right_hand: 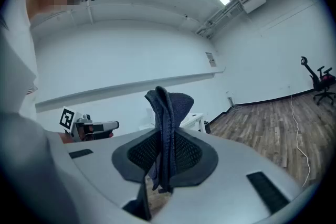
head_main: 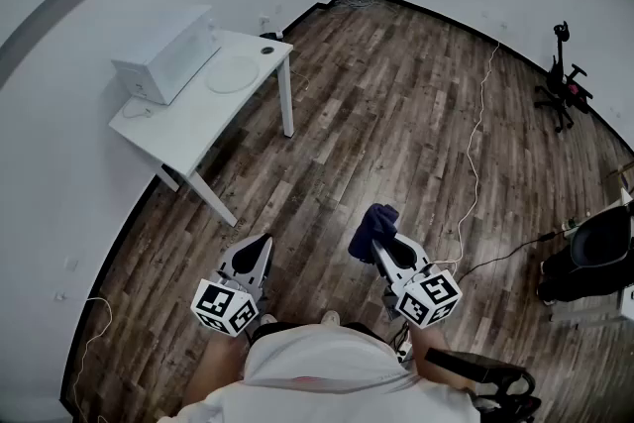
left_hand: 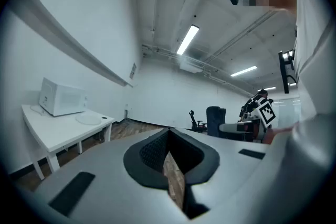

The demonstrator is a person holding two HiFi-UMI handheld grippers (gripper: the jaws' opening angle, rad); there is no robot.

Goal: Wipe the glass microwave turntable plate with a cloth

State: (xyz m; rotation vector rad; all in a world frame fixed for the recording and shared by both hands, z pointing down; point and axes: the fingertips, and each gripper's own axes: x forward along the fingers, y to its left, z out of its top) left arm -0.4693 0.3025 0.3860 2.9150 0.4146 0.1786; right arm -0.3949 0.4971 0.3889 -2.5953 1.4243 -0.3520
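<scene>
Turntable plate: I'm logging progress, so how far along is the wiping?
Done: right tongs are shut on the blue cloth. In hand: the person stands away from the white table. Left: reaching and wiping the plate beside the microwave; left tongs are shut, empty.

Small dark item [head_main: 267, 49] at table [head_main: 188, 124] far right corner: too small to identify. Black chair [head_main: 594, 248], right: cut by picture edge. Cloth [right_hand: 170, 107]: lower part hidden between right gripper [right_hand: 164, 157] jaws. Person's torso [head_main: 337, 371]: cut at near edge
</scene>
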